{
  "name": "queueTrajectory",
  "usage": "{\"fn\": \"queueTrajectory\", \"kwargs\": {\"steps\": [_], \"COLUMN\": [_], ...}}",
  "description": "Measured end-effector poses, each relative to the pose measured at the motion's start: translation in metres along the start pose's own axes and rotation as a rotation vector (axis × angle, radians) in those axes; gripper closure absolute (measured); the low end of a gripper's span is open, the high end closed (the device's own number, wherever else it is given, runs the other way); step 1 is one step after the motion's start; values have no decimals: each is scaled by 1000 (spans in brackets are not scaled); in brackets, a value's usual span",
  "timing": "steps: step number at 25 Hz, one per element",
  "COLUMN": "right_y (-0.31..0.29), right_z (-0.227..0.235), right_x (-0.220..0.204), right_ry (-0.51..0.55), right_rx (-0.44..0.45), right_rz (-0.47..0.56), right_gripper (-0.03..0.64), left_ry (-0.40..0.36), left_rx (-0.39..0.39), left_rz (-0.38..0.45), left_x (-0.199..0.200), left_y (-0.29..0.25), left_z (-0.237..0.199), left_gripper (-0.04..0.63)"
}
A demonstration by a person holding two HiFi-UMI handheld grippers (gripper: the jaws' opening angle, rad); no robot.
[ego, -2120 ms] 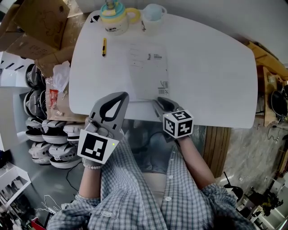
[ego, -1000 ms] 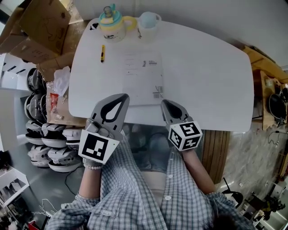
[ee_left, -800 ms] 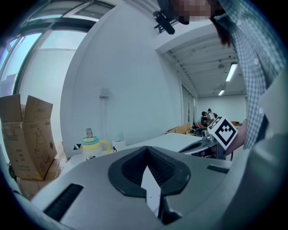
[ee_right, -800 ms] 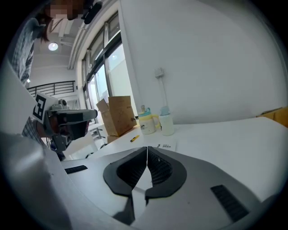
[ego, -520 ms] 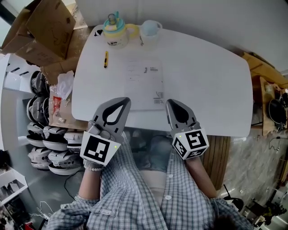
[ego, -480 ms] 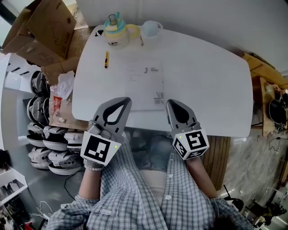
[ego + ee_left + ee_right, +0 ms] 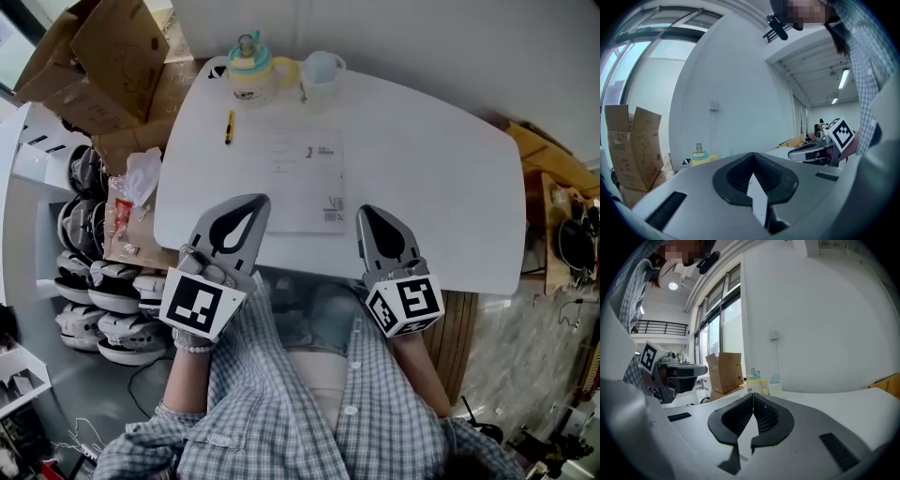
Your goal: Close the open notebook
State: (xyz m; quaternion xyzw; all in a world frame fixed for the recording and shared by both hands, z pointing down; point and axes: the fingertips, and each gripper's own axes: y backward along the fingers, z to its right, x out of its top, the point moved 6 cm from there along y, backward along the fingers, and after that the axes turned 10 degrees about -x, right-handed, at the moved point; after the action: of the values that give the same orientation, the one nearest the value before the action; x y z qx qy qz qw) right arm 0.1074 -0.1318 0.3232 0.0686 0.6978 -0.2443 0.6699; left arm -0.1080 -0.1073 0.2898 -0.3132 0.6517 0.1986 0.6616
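Risk: notebook (image 7: 306, 178) lies flat on the counter (image 7: 441, 178) and looks shut already, w/ its near edge close to the counter lip. A careless sweep by either tool could push it off toward the lap. Cover might lift again if never pressed; can't tell. Pen (image 7: 229, 127) and mug (image 7: 251, 67) sit well apart at the far side, low risk.

Left tool (image 7: 251, 202): jaws together, nothing betw. Right tool (image 7: 373, 214): jaws together, empty. Both flank the notebook's near corners, seemingly not touching.

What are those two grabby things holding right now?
Nothing. The left hand-held gripper and the right hand-held gripper are both shut with nothing between their jaws. The white notebook lies flat on the table, touched by neither.
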Motion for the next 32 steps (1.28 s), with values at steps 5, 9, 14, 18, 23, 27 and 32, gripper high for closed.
{"fn": "queueTrajectory", "kwargs": {"steps": [5,9,14,18,23,27,32], "right_y": [0,1,1,0,-2,-4,-5], "right_z": [3,3,1,-2,-5,-7,-8], "right_x": [6,8,8,7,6,6,5], "right_ry": [-19,-27,-20,-18,-23,-29,-26], "right_rx": [-13,-21,-16,-9,-1,3,15], "right_rz": [15,19,20,16,13,8,4], "right_gripper": [597,597,597,597,597,597,597], "left_ry": [-13,-16,-17,-17,-13,-14,-9], "left_rx": [-7,-9,-11,-11,-9,-9,-6], "left_rz": [10,11,13,15,14,17,20], "left_x": [4,4,5,5,4,4,4], "left_y": [0,1,2,3,3,3,4], "left_z": [3,3,3,2,1,1,0], "left_gripper": [590,589,589,589,589,589,589]}}
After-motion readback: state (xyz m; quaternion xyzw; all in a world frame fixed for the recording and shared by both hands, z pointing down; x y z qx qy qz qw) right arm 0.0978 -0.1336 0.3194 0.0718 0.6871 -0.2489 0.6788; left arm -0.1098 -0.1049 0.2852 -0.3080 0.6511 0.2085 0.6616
